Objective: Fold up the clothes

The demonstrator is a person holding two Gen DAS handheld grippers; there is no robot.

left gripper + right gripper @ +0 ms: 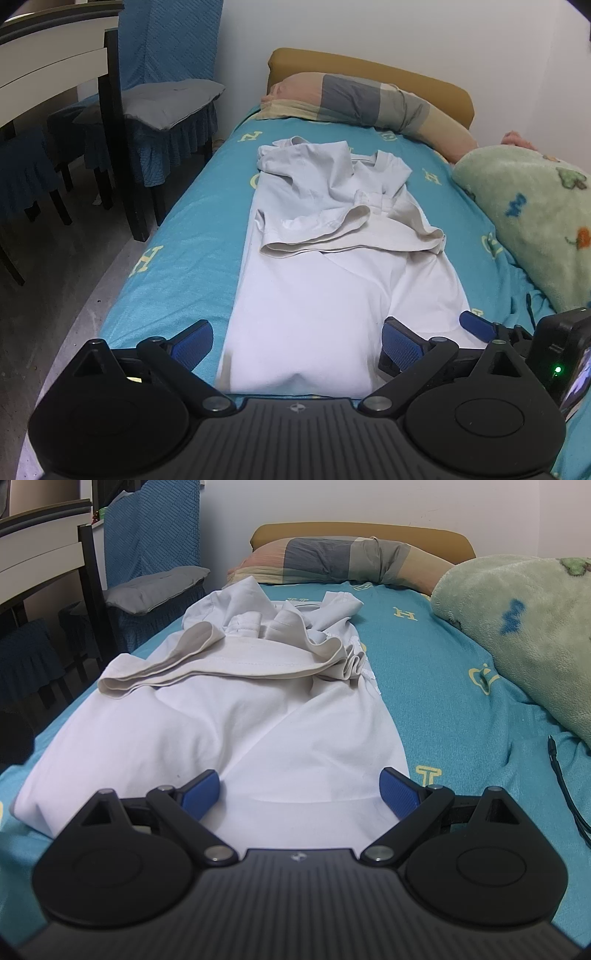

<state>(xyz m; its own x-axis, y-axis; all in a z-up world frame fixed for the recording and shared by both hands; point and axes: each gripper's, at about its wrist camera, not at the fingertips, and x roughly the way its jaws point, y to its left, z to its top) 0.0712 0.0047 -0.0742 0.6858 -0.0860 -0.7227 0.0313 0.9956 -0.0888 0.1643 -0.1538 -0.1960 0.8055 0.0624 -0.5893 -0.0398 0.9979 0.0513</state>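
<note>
Soft, light white shirt (pixel 314 295) spread on bed (pixel 177 266), best pinched at near hem corners; both grippers' fingers (pixel 194 343) (pixel 400 792) open, empty.

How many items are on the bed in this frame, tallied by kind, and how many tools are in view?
White garments: 2, a spread shirt and a bunched shirt on top of it
Pillows: 1
Green blankets: 1
Black cables: 1
Tools: 2, left tool and right tool, both open
Total: 7
</note>
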